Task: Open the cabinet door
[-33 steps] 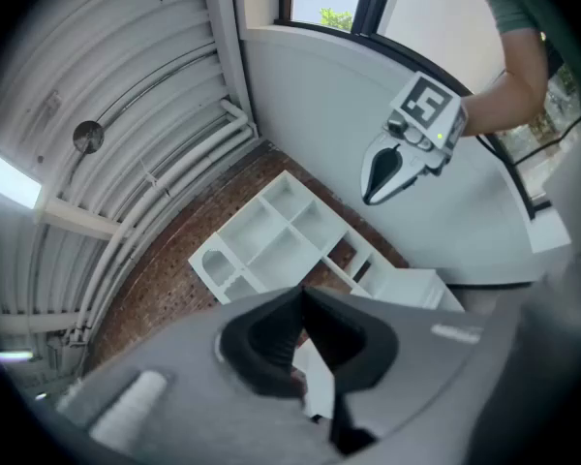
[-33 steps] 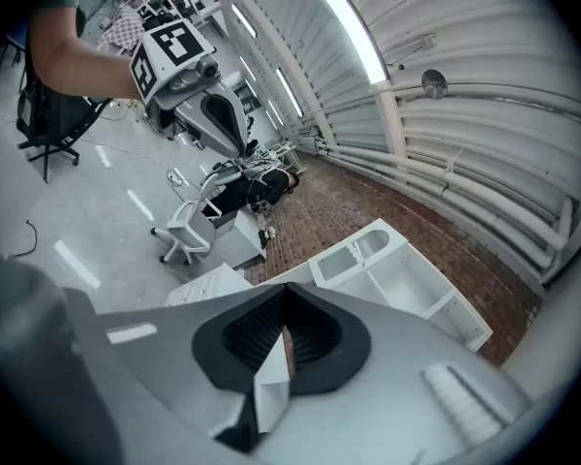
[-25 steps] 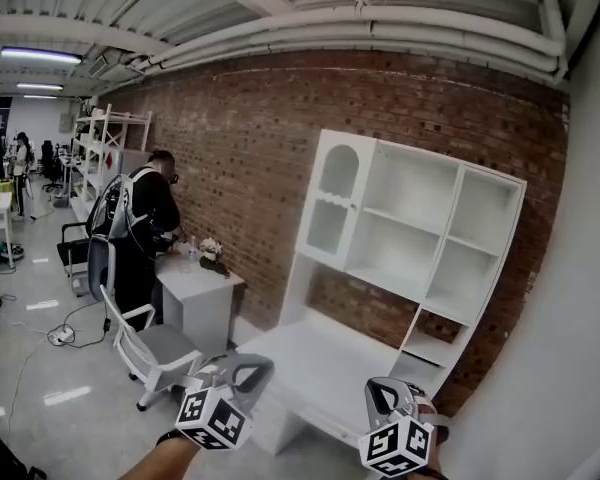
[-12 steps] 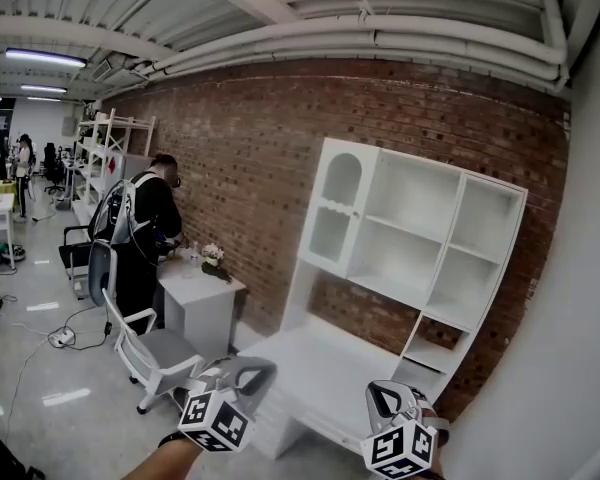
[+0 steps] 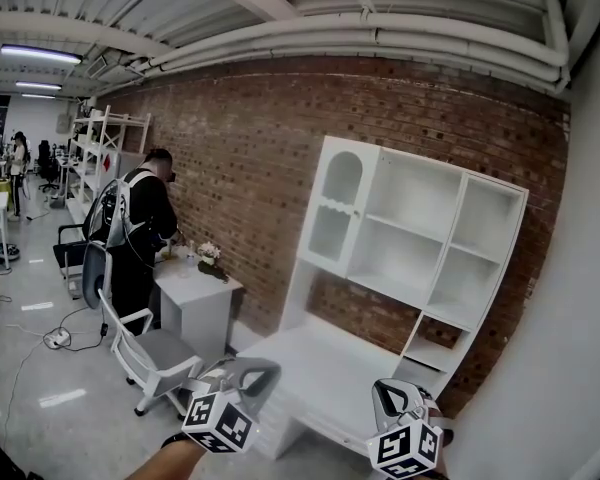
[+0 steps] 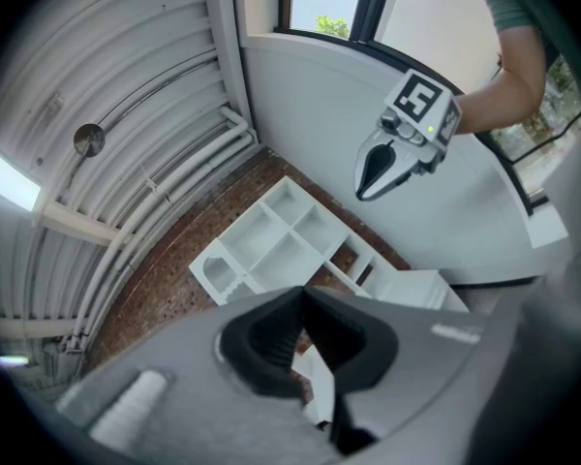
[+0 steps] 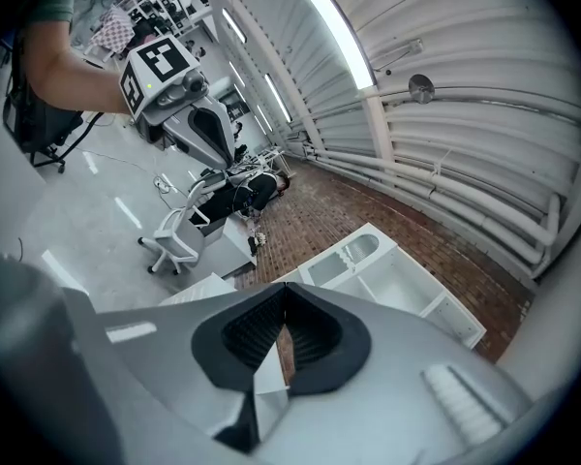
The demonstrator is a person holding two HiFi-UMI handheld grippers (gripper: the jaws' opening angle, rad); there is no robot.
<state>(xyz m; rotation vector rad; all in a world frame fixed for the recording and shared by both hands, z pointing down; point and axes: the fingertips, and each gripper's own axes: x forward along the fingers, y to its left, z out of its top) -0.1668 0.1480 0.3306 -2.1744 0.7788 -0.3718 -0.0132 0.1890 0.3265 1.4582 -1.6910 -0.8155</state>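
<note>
Black square markers (image 5: pixel 218 423) label the closed left claw (image 6: pixel 300 296) and right claw (image 7: pixel 286 287).

white cabinet (image 5: pixel 410 238), red brick wall (image 5: pixel 250 148)

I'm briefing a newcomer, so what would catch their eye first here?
A white cabinet against the brick wall, centre right, its arched door at upper left. Left of it a person bends over a small desk. At the bottom edge, the left gripper and right gripper hold their jaws shut, short of the cabinet.
</note>
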